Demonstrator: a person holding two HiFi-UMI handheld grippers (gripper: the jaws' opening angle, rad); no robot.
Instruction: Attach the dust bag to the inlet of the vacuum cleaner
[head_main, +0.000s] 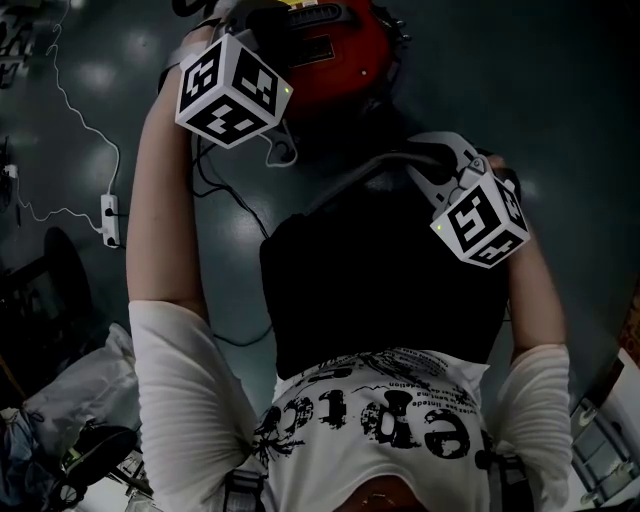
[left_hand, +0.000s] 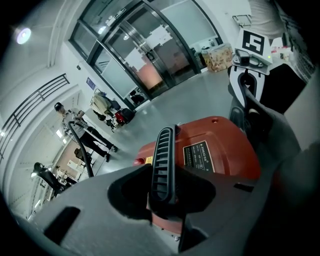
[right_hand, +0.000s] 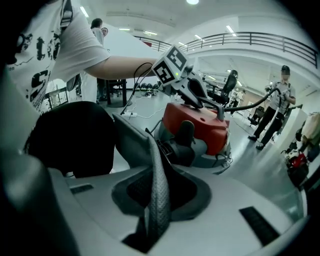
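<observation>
The red vacuum cleaner (head_main: 330, 50) stands on the grey floor ahead of me. My left gripper (left_hand: 165, 200) is shut on its black ribbed handle (left_hand: 162, 160), above the red body (left_hand: 215, 150); its marker cube (head_main: 232, 88) shows beside the vacuum. The black dust bag (head_main: 390, 280) hangs in front of the person's torso. My right gripper (right_hand: 155, 200) is shut on a fold of the bag's grey textured fabric (right_hand: 159, 185), and the bag's dark bulk (right_hand: 75, 140) lies to the left of it. The vacuum's black inlet (right_hand: 180, 142) faces this gripper, a short way beyond the fabric.
A white power strip (head_main: 110, 220) with a white cable lies on the floor at the left. Pale bags (head_main: 70, 400) sit at the lower left. Two people handle a hose (right_hand: 277, 105) farther off. Glass doors (left_hand: 145, 55) stand beyond the vacuum.
</observation>
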